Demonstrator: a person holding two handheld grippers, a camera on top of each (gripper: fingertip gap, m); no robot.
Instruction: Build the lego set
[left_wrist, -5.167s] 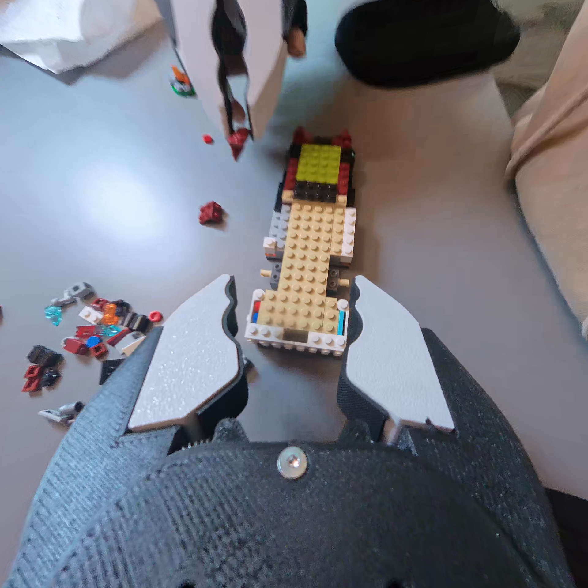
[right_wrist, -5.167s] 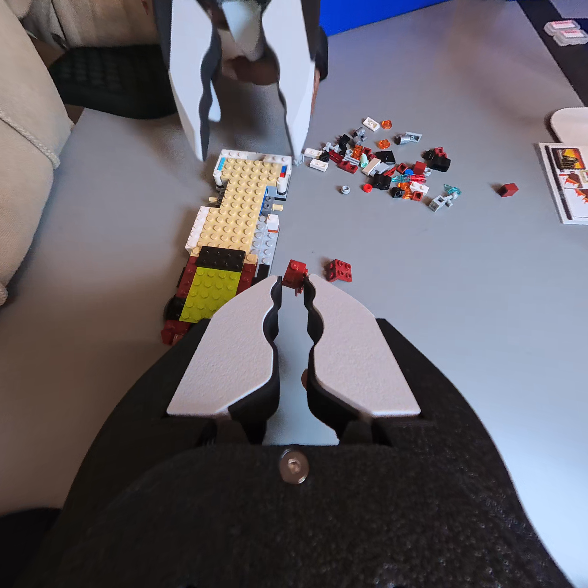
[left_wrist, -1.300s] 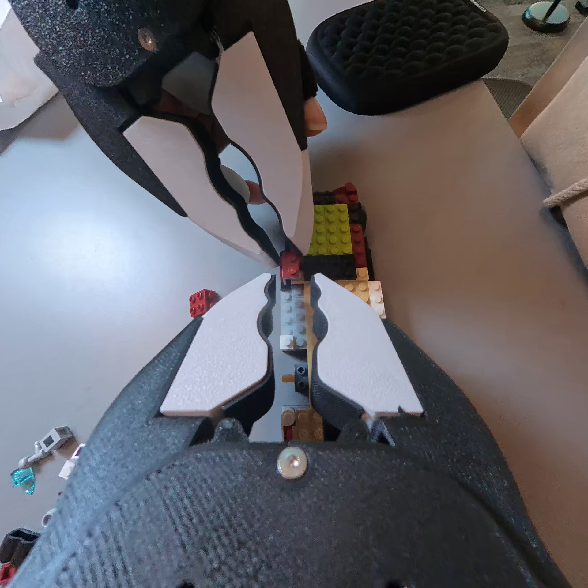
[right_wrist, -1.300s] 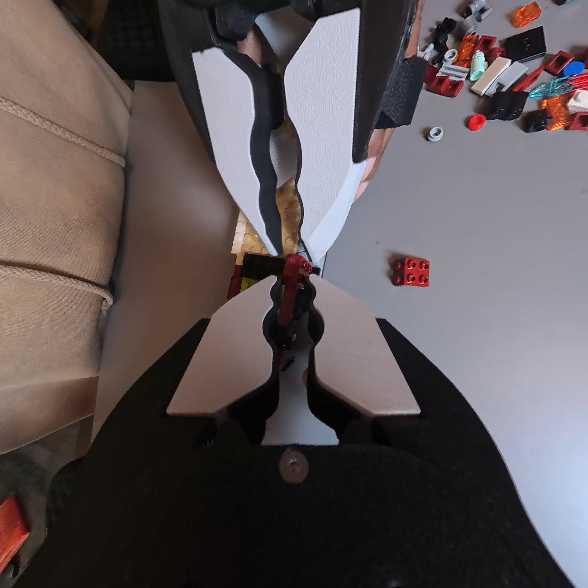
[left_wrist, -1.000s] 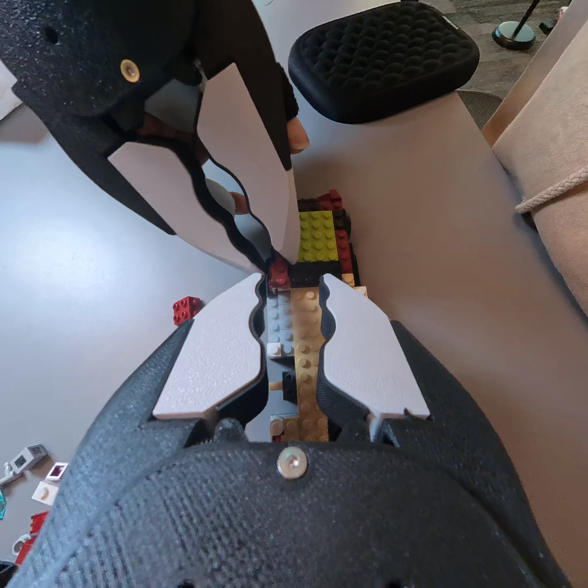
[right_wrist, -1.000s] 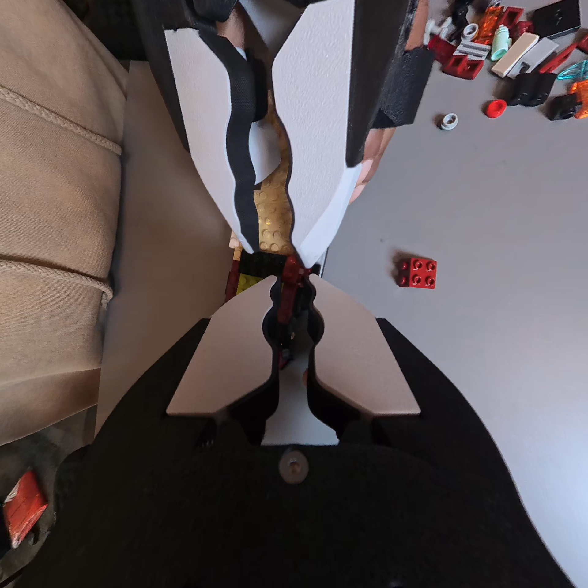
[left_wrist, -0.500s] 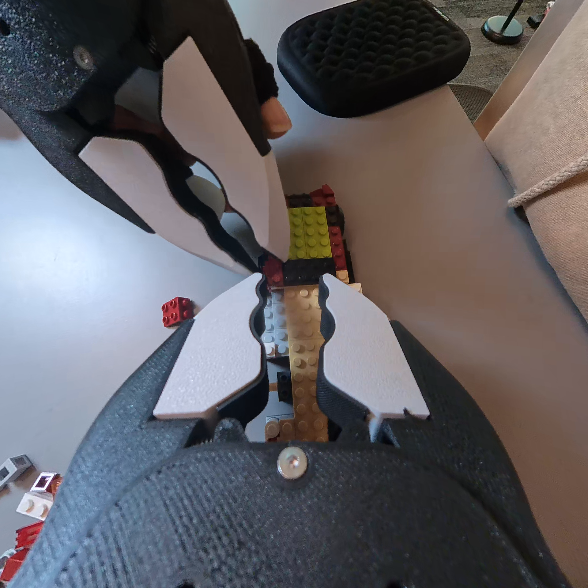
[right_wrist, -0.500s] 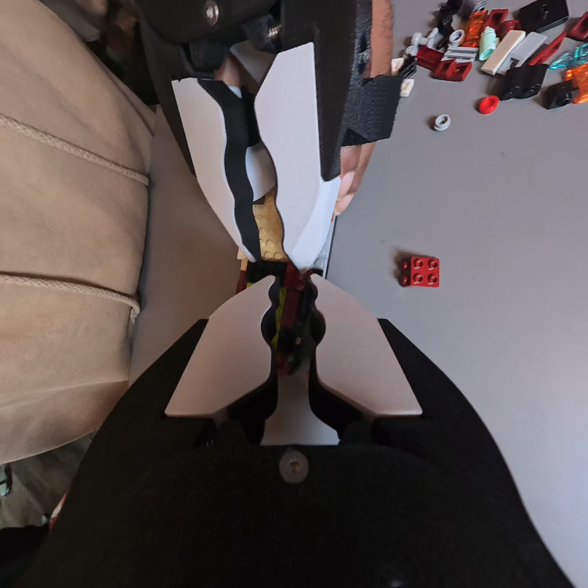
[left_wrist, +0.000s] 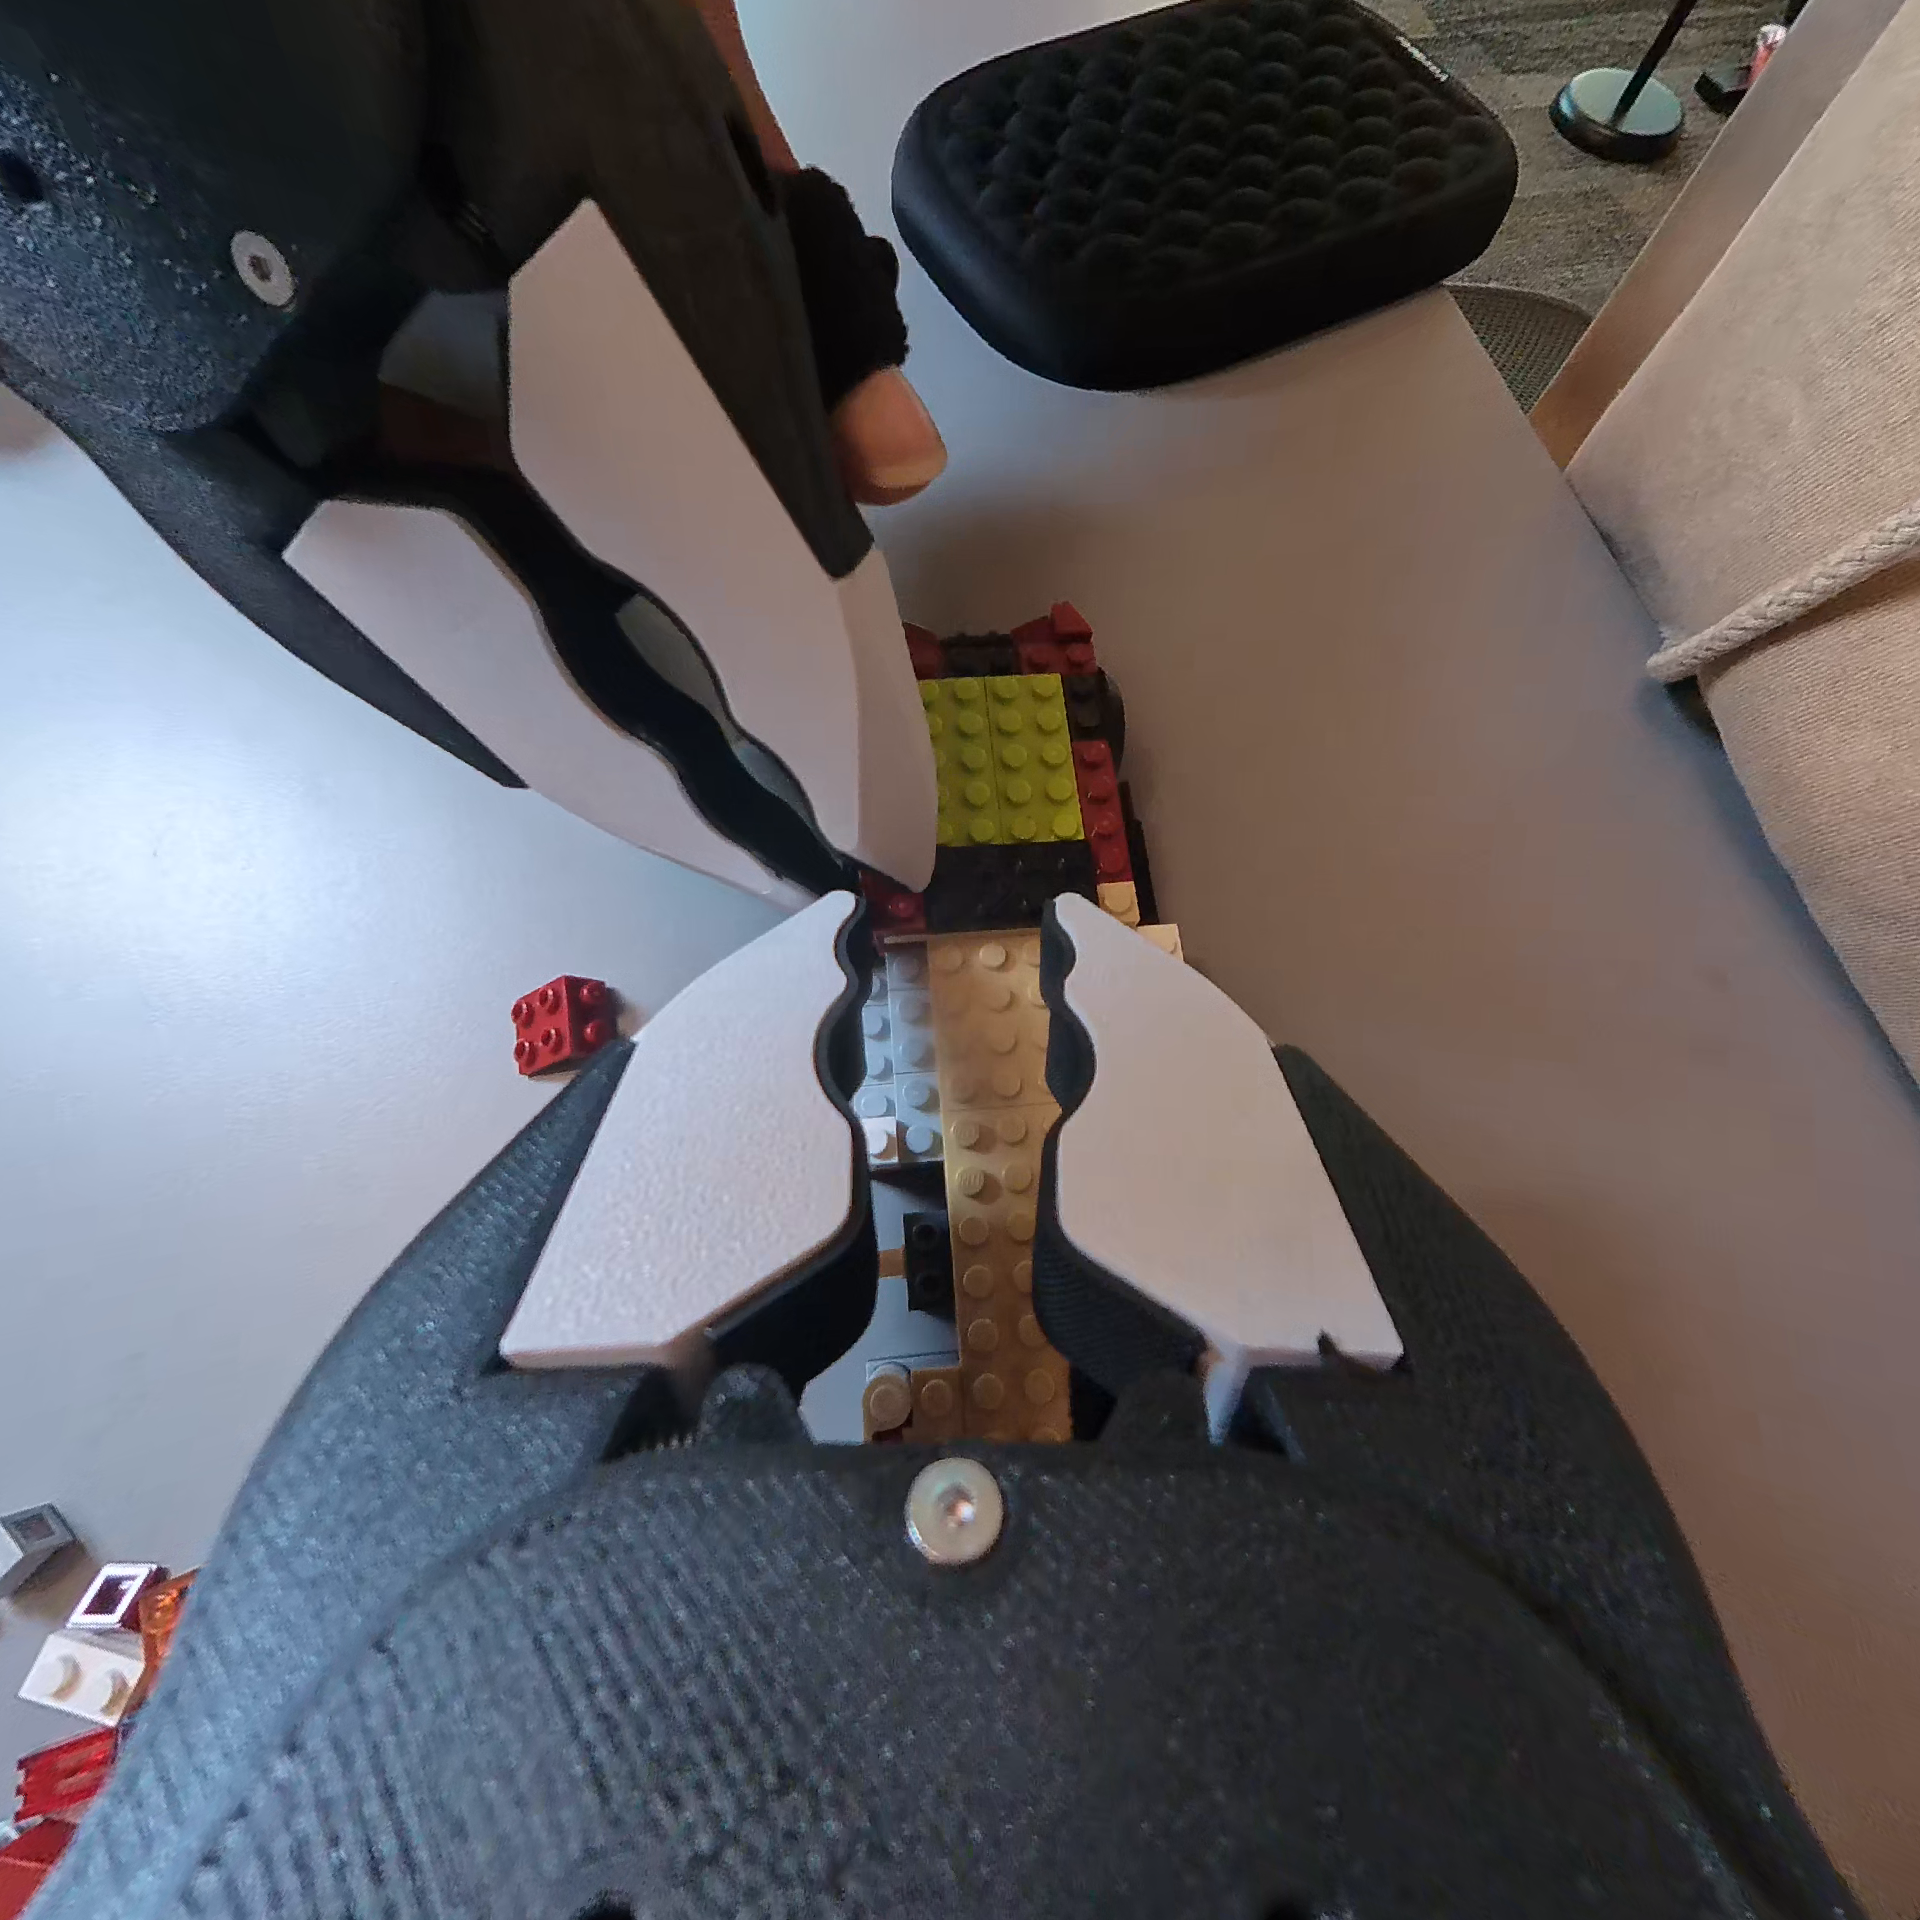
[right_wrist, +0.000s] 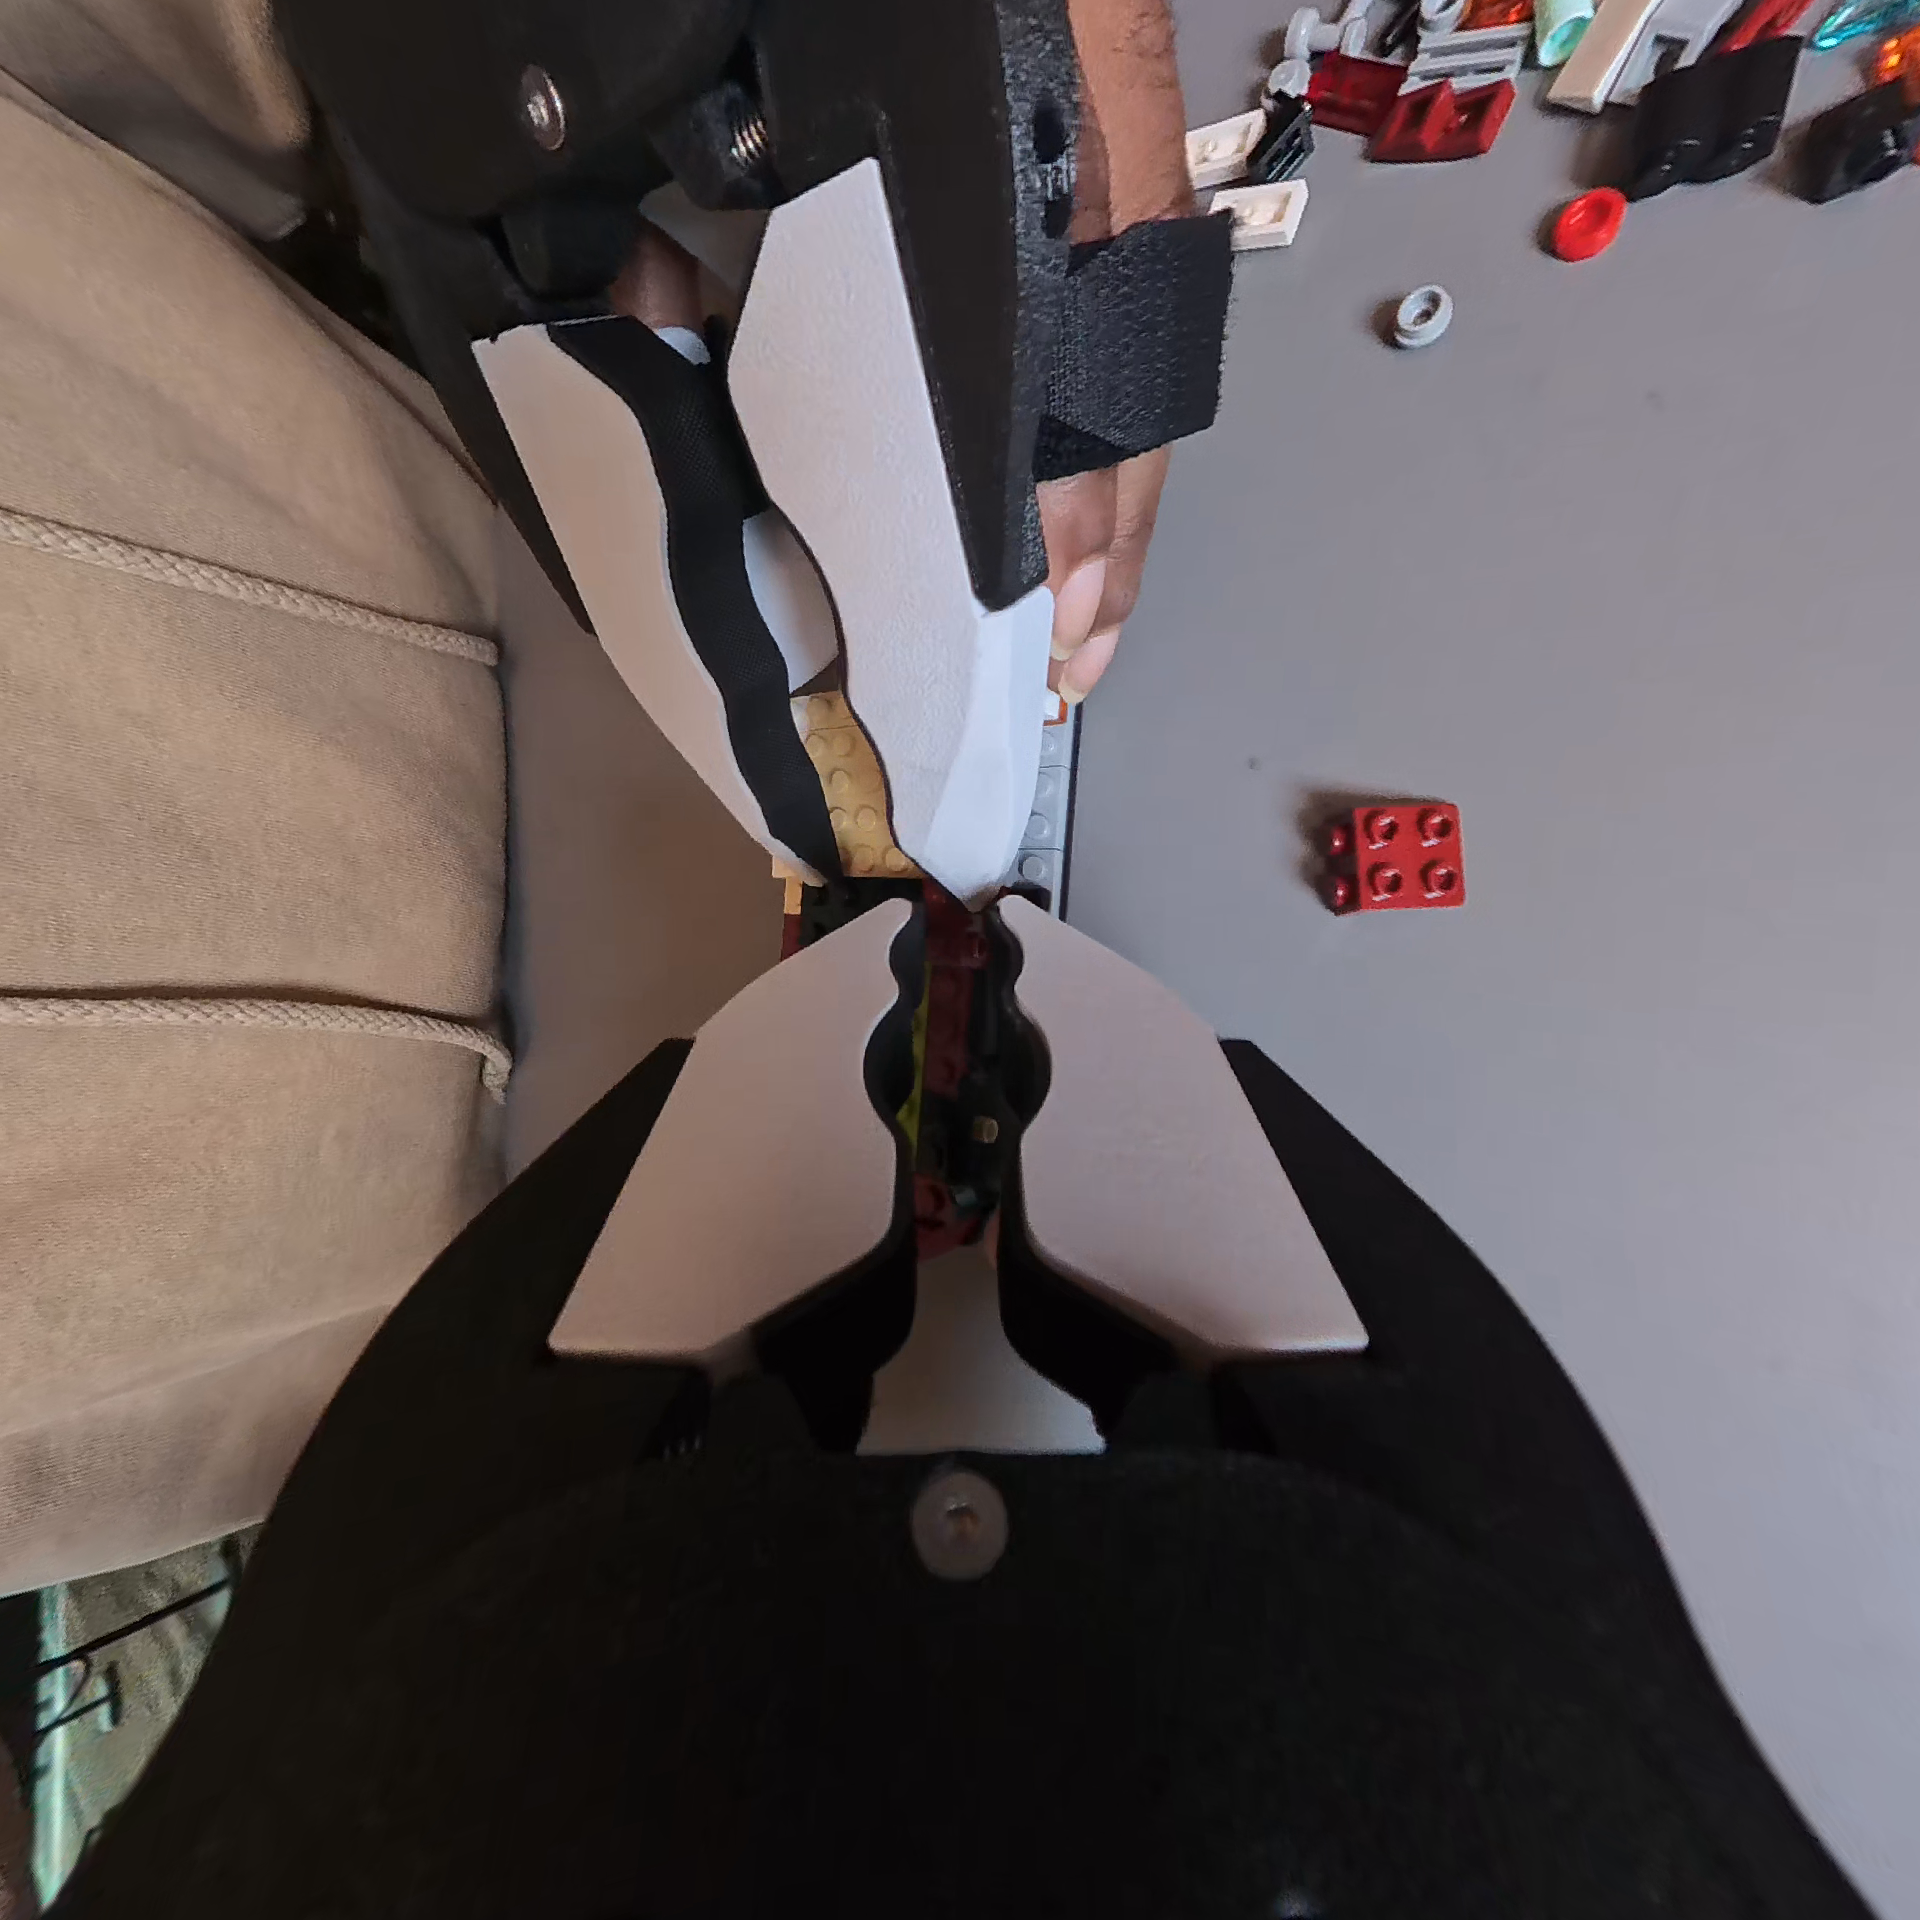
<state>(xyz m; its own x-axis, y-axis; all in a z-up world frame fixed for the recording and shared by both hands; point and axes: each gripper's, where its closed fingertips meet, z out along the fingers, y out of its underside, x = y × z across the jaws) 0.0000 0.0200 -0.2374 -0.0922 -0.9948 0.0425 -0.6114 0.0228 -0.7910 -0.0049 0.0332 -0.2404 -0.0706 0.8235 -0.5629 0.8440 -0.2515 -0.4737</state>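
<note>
On the grey table, a loose dark red brick lies apart, left of the brick model, with a scatter of small parts farther off. The left gripper straddles the model's tan and grey plates with its jaws moderately apart; whether its pads press the model cannot be told. The right gripper, jaws narrow, meets it tip to tip at a small dark red piece on the model's edge; actual pinching cannot be confirmed, and a black cushion lies beyond.
</note>
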